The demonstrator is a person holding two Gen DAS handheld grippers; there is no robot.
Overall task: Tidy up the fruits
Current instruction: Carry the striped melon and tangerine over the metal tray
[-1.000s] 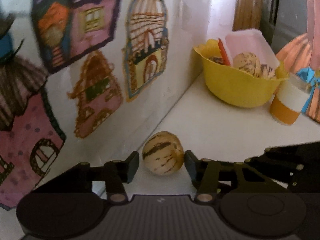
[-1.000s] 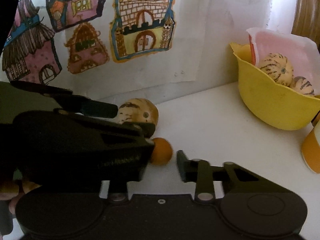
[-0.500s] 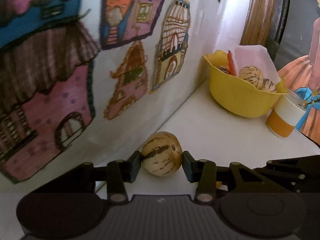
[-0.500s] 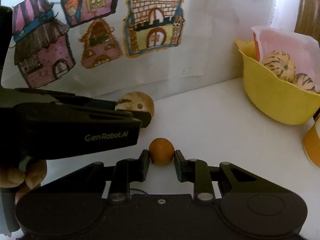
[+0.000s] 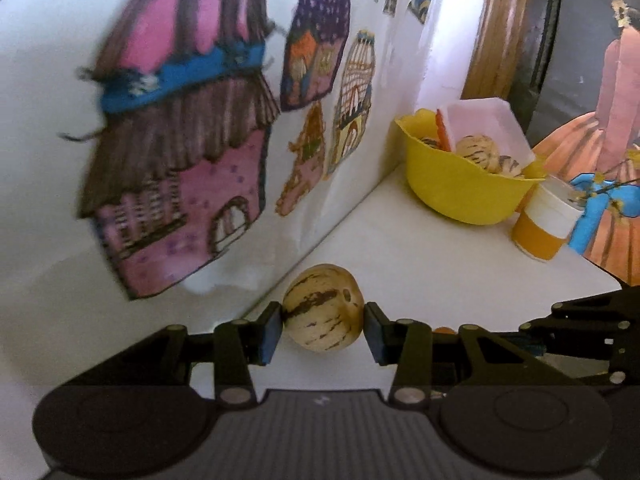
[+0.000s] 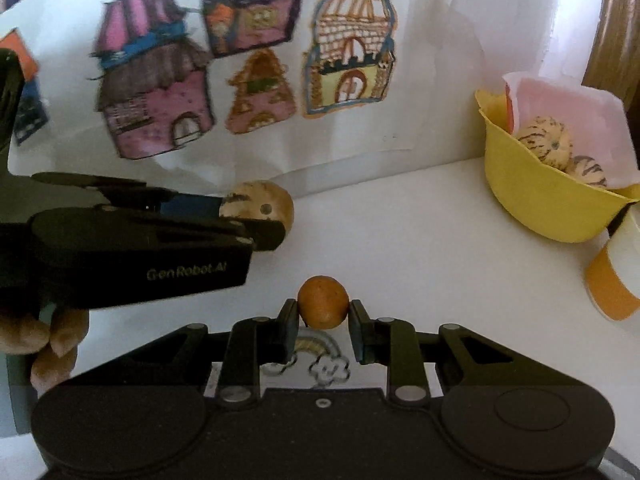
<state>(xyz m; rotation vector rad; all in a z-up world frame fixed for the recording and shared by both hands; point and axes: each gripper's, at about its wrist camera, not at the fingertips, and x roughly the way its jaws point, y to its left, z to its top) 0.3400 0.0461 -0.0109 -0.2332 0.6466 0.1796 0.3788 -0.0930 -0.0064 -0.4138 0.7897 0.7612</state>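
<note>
White counter (image 6: 420, 248), left tongs (image 5: 323, 326) clamping striped melon (image 5: 323, 312), right tongs (image 6: 323, 322) gripping small orange fruit (image 6: 323, 302)

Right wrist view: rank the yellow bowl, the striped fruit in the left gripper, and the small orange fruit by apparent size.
1. yellow bowl
2. striped fruit held by the left gripper, partly hidden
3. small orange fruit between the right gripper fingers; it looks smallest though nearest the camera.
</note>
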